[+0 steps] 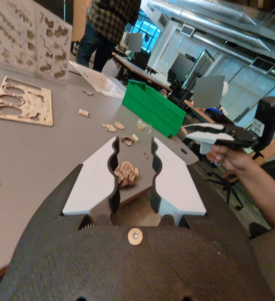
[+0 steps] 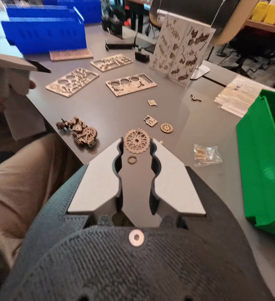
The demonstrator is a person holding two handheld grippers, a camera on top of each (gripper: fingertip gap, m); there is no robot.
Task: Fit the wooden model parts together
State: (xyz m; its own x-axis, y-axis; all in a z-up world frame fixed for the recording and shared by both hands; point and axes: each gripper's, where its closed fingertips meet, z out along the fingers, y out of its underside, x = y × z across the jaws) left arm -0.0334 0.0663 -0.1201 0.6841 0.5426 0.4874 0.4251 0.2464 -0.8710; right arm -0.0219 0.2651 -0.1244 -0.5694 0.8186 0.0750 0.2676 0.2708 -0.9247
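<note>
A partly built wooden model (image 1: 126,173) sits on the grey table (image 1: 52,154) near its front edge; it also shows in the right wrist view (image 2: 78,131). My left gripper (image 1: 135,140) is open and empty, with the model low between its fingers, close to the left one. My right gripper (image 2: 136,141) is shut on a large wooden gear wheel (image 2: 136,140), held by its rim and facing the camera. In the left wrist view the right gripper (image 1: 184,131) hangs in the air past the table's right side. A small wooden ring (image 2: 131,160) lies on the table below the gear wheel.
A green bin (image 2: 263,162) stands at the right and blue bins (image 2: 44,29) at the far left. Punched wooden sheets (image 2: 130,84), a standing instruction sheet (image 2: 182,52), a small gear (image 2: 166,128), loose parts and a plastic bag (image 2: 206,154) lie about. A person (image 1: 109,24) stands behind the table. Across from one pair of fingers to the other is roughly 20 cm.
</note>
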